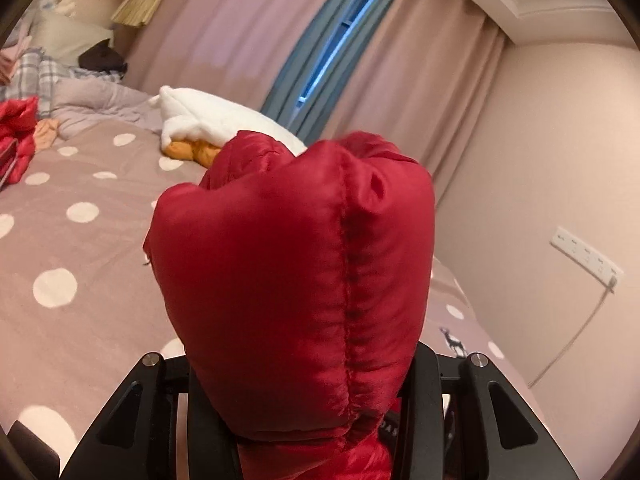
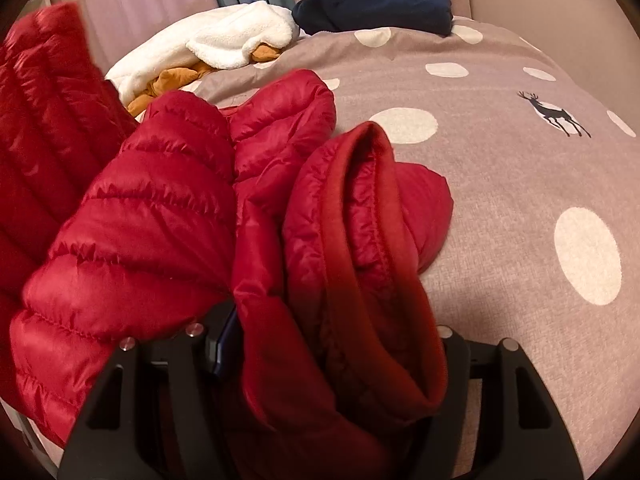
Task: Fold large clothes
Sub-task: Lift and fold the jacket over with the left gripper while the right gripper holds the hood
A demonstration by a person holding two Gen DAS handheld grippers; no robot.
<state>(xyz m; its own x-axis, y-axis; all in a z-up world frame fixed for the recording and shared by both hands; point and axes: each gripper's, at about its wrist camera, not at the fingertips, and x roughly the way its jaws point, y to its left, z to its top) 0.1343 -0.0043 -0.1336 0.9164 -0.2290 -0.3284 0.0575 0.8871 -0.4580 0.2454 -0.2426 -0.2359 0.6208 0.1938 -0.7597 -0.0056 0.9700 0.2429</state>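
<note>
A red quilted puffer jacket point(image 1: 292, 260) fills the middle of the left wrist view. My left gripper point(image 1: 308, 400) is shut on a puffy seamed fold of it, raised above the bed, and the fabric hides the fingertips. In the right wrist view the jacket point(image 2: 152, 208) lies bunched on the bed, with its ribbed edge band point(image 2: 340, 240) curling between the fingers. My right gripper point(image 2: 336, 344) is shut on that bunched edge. More of the red quilting rises blurred at the left edge point(image 2: 44, 100).
The bed has a mauve sheet with white dots point(image 2: 500, 200). On it lie a white fleece point(image 2: 224, 40) over an orange-brown garment point(image 2: 172, 80) and a folded navy garment point(image 2: 376, 4). Pillows and plaid bedding point(image 1: 36, 72) sit far left. Curtains point(image 1: 420, 80) and a wall socket point(image 1: 588, 256) border the bed.
</note>
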